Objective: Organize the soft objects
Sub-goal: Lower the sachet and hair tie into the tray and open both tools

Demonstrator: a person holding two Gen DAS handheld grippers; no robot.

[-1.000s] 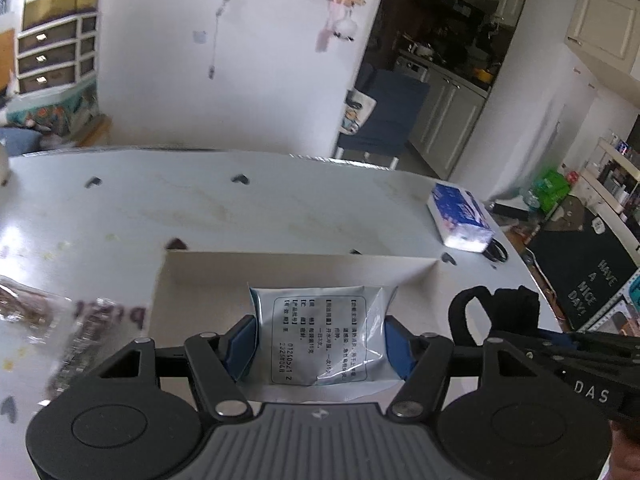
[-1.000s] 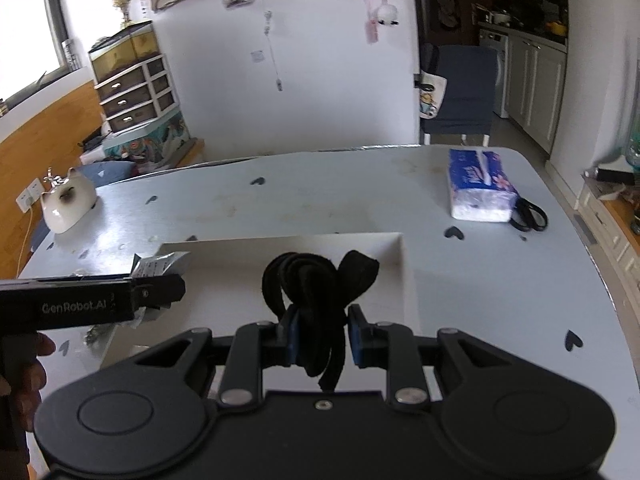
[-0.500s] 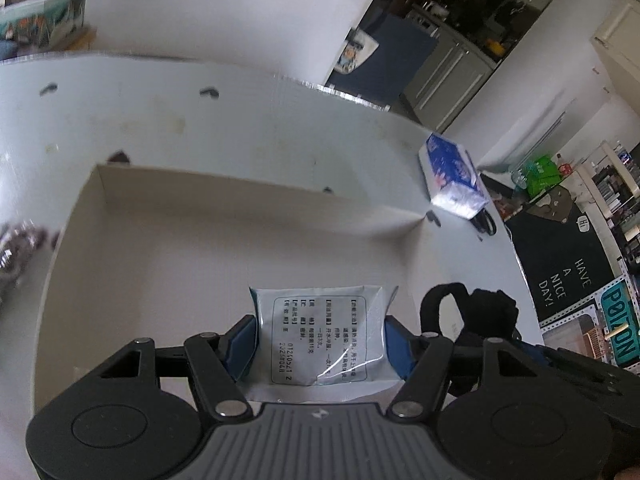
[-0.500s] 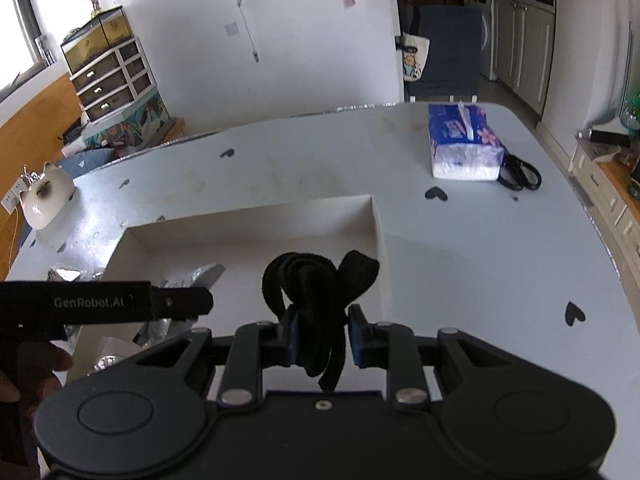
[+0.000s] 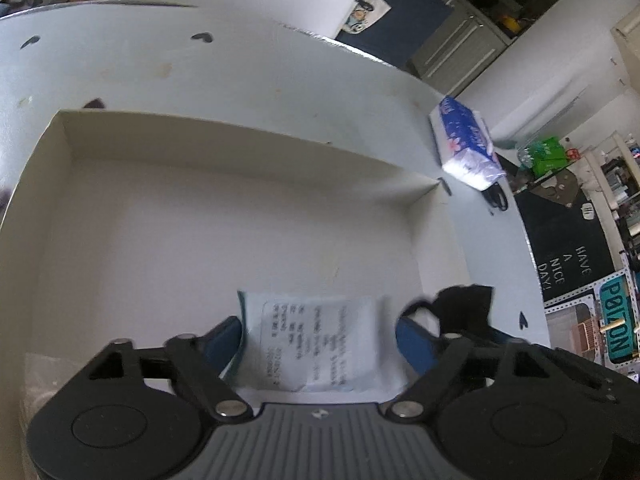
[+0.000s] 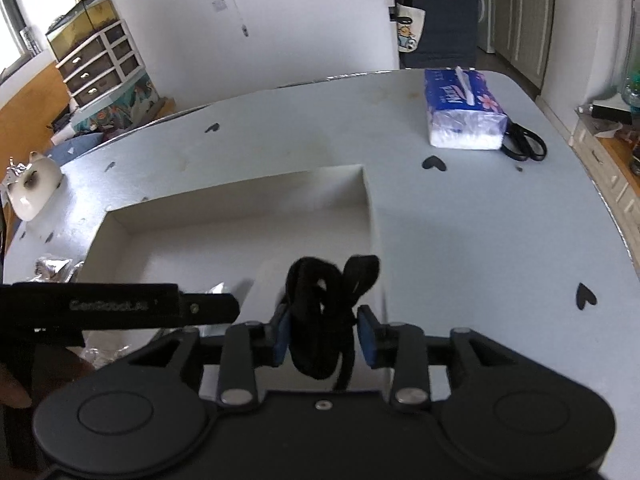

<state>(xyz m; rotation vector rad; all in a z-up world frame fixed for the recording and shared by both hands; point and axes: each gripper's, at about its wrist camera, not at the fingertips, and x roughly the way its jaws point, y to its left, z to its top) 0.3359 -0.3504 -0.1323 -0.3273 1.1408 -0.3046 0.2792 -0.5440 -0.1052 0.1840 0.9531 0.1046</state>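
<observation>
Two tools open over the white cardboard box (image 5: 224, 216): left tool (image 5: 318, 336) around a pale printed packet (image 5: 316, 344), right tool (image 6: 322, 334) around a black fabric strap (image 6: 324, 312).

Both wrist views down into box (image 5: 248, 152)

A blue tissue pack (image 6: 464, 110) lies near the far right corner of the pale table (image 6: 460, 216), a tissue poking from its top; black scissors (image 6: 524, 145) touch its right end, nearer the right edge; a white cat-shaped ornament (image 6: 34, 188) sits at the table's left edge; small black heart marks (image 6: 434, 164) dot the tabletop; beyond the far edge stand a dark blue chair (image 6: 444, 28) and a set of drawers (image 6: 98, 66) against the white wall.
</observation>
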